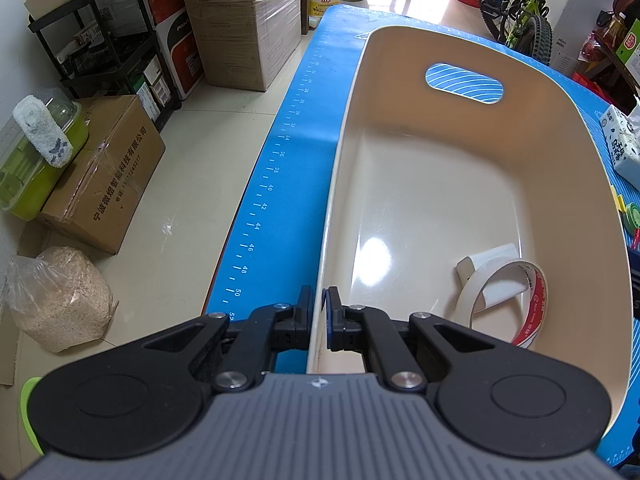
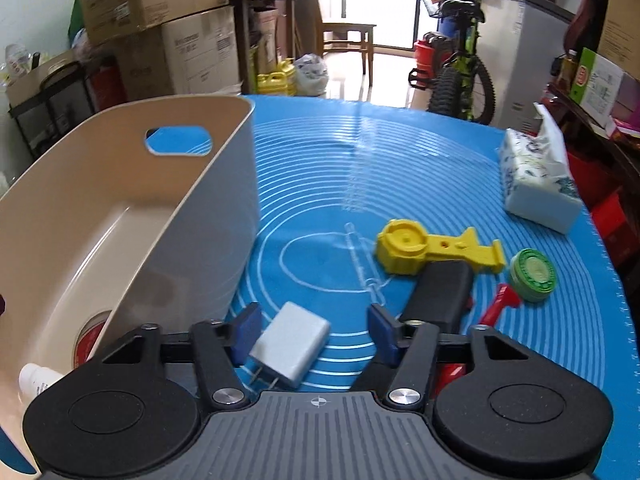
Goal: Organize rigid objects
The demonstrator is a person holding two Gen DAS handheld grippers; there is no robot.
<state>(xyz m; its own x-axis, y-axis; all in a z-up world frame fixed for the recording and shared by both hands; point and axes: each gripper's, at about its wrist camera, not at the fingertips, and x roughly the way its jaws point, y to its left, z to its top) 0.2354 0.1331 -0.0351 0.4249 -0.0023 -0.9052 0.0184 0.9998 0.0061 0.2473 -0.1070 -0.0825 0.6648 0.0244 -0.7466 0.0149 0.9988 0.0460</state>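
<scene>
Low in the left wrist view, the left gripper [image 1: 319, 312] is clamped on the near rim of the beige bin [image 1: 568, 168], which holds a tape roll [image 1: 528, 300] at lower right. Across the right wrist view, the right gripper [image 2: 316, 330] stands partly open, straddling a white charger [image 2: 290, 350] on the blue mat [image 2: 312, 184], its pads apparently not pressing it; a yellow part [image 2: 436, 252] lies centre right.

A white wall charger [image 2: 291, 345] lies flat on the blue mat, prongs toward the camera, between the right gripper's [image 2: 316, 330] parted fingers.
</scene>
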